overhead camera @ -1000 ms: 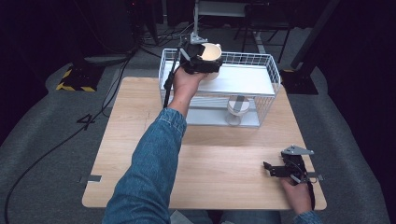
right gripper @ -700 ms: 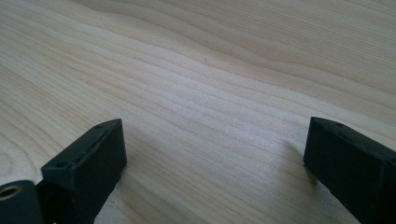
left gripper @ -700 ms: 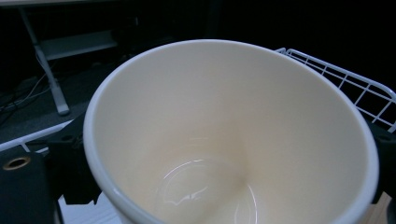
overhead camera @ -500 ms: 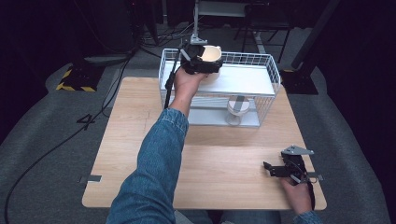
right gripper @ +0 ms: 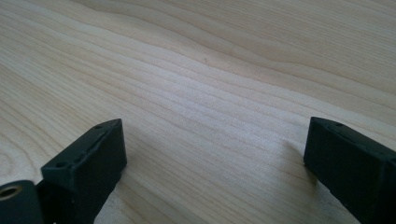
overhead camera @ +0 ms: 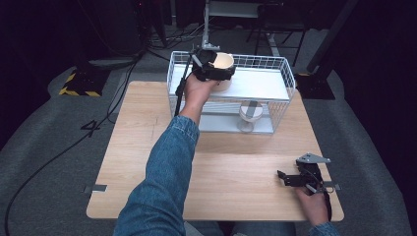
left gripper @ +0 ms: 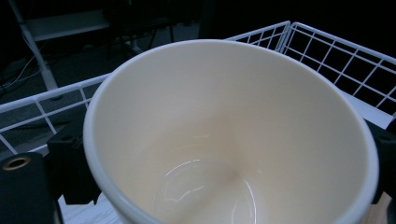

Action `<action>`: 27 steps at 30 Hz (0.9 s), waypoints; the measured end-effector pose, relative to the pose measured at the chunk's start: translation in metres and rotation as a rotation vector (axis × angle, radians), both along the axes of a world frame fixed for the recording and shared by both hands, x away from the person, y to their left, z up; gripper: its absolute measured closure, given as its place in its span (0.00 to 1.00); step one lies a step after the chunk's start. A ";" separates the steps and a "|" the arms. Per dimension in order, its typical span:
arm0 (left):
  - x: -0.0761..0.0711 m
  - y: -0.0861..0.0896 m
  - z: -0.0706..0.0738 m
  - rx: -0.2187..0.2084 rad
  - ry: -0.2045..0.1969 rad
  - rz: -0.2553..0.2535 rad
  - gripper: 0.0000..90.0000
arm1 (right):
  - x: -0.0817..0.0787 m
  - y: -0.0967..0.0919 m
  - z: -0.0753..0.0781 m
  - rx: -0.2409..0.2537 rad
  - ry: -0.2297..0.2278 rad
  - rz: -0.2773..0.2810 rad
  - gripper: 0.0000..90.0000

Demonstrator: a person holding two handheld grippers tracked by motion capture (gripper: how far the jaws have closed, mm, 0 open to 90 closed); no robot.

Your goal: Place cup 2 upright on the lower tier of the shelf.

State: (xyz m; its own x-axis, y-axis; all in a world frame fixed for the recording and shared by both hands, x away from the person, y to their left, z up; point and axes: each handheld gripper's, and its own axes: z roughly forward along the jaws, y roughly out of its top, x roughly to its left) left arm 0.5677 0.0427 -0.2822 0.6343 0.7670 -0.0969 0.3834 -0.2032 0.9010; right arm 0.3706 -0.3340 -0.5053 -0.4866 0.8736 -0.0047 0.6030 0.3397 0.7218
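dark room, wooden desk (overhead camera: pixel 147 147). left claw (overhead camera: pixel 216 69) is gripping the cream cup (left gripper: pixel 224 140) over the wire rack's (overhead camera: pixel 287 78) top shelf; next i'm lowering and releasing. right claw (right gripper: pixel 215 154) is idling open.

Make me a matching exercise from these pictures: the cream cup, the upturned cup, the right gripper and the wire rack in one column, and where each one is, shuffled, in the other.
Things:
1. cream cup
2. upturned cup
3. right gripper
4. wire rack

Places:
A. at the table's far edge
B. low over the bare wood at the table's near right corner, fingers apart with nothing between them
C. on the rack's lower level, under the white shelf
D. held by the left gripper above the rack's top shelf

Pairs: 1-D, 2-C, 3-B, 4-A
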 end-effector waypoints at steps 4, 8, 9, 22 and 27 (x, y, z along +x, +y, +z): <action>0.001 0.001 -0.003 0.012 0.004 0.008 0.11 | 0.000 0.000 0.000 0.000 0.000 0.000 0.07; 0.000 0.001 -0.004 0.022 -0.007 0.009 0.11 | 0.000 0.000 0.000 0.000 0.000 0.000 0.07; 0.000 0.001 -0.005 0.023 -0.012 0.011 0.11 | 0.000 0.000 0.000 0.000 0.000 0.000 0.07; 0.002 -0.001 -0.007 0.018 0.005 0.040 0.06 | 0.000 0.000 0.000 0.000 0.000 0.000 0.07; 0.002 0.000 -0.008 0.016 0.009 0.045 0.00 | 0.000 0.000 0.000 0.000 0.000 0.000 0.07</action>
